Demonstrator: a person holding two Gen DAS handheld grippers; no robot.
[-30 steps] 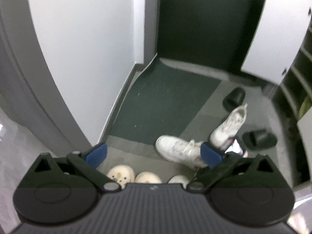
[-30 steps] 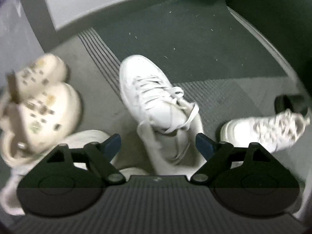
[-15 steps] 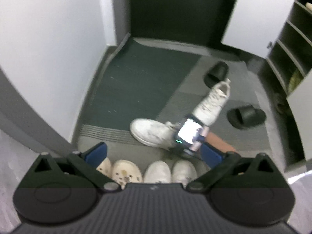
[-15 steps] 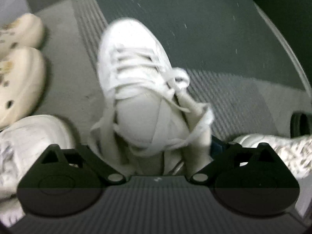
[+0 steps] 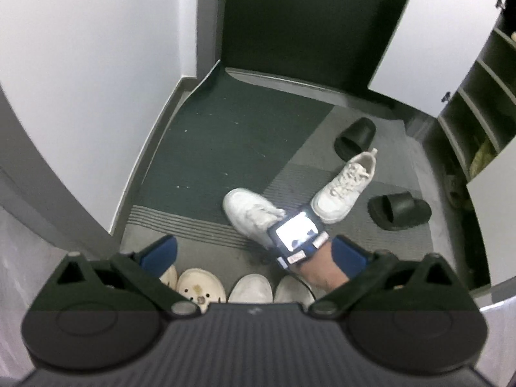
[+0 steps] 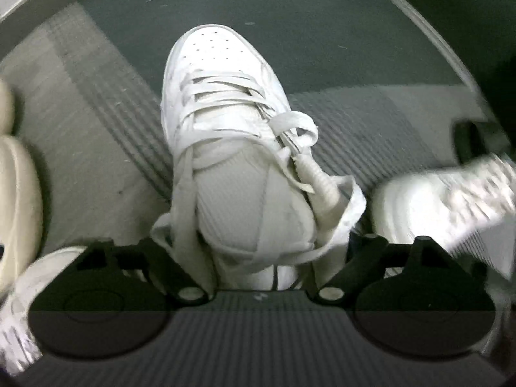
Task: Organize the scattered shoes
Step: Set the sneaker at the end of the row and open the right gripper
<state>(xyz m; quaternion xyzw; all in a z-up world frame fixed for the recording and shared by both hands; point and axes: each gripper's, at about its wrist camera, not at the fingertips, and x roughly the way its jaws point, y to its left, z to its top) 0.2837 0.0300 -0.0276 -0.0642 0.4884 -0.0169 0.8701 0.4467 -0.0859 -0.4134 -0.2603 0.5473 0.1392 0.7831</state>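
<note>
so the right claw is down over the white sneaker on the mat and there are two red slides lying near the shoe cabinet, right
Not quite: the slides are black, not red. The left wrist view shows one black slide past the second white sneaker and another black slide nearer the shoe cabinet. The rest holds: the right claw is down over the white sneaker, its jaws closing around the heel end.

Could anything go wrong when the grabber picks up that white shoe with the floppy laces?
Maybe. The right gripper is closing around the white sneaker's heel, and its loose laces could get pinched instead, so the shoe slips. Lifted, it might bump the other white sneaker close beside it.
</note>
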